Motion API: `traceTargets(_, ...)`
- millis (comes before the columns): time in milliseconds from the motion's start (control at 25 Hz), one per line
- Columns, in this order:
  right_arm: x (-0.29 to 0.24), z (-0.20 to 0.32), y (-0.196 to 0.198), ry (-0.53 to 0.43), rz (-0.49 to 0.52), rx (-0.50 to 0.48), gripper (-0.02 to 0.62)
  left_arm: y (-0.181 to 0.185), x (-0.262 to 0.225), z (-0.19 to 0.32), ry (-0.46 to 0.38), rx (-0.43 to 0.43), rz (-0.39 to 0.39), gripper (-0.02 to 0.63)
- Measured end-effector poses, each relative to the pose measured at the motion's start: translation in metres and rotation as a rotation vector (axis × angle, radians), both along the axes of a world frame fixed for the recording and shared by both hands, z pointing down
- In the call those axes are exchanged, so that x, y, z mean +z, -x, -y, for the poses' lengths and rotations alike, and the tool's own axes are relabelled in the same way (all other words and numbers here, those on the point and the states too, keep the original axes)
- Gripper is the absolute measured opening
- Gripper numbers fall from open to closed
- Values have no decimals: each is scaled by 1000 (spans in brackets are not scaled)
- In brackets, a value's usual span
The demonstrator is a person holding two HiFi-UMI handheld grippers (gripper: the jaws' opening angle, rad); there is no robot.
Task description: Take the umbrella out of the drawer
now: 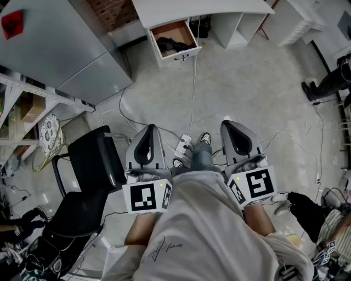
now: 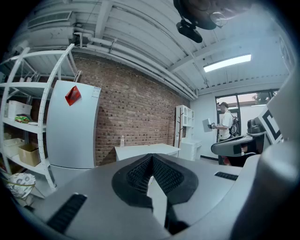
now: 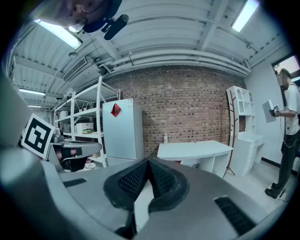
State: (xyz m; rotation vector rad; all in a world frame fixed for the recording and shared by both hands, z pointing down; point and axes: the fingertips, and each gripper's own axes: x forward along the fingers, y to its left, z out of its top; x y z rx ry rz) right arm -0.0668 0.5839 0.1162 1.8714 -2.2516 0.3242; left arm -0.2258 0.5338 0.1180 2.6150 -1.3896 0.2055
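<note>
- Left gripper (image 1: 149, 128): held low in front of the person's body, pointing forward and slightly down. In its own view I read the pads (image 2: 138, 176) as clenched tip to tip, with nothing between them.
- Right gripper (image 1: 231, 124): alongside the left one, at the same attitude. Its own view shows the pads (image 3: 134, 181) pressed together and empty.
- Drawer (image 1: 188, 34): pulled open under the white desk (image 1: 203, 7), across a stretch of floor and well apart from both grippers.
- Umbrella (image 1: 171, 44): I take the dark, crumpled shape lying inside the drawer to be it. It is too small for me to tell more.
- Fridge (image 1: 66, 49): grey, left of the desk, with a red tag (image 1: 12, 24) on its door. It stands against the brick wall (image 3: 187, 108).
- Shelf (image 1: 19, 107): white, open, left of the fridge, with boxes on it.
- Chair (image 1: 88, 181): black, at the person's left side, near the left gripper.
- Cables (image 1: 193, 88): white, trailing over the floor from below the drawer to a power strip (image 1: 183, 146), which lies between the two grippers.
- Second person (image 3: 287, 136): standing at the room's far right, holding something flat.
</note>
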Motion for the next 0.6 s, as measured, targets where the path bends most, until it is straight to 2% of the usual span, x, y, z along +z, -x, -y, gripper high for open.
traceTargets(160, 4, 6, 5, 8, 23, -13, 14, -1, 1, 5, -5, -1, 2, 17)
traceTargets(320, 7, 6, 1, 16, 89, 5, 14, -2, 3, 5, 0, 3, 4, 17)
traceTargets(600, 7, 1, -2, 8, 76, -14, 14, -8, 7, 1, 5, 12, 2, 17)
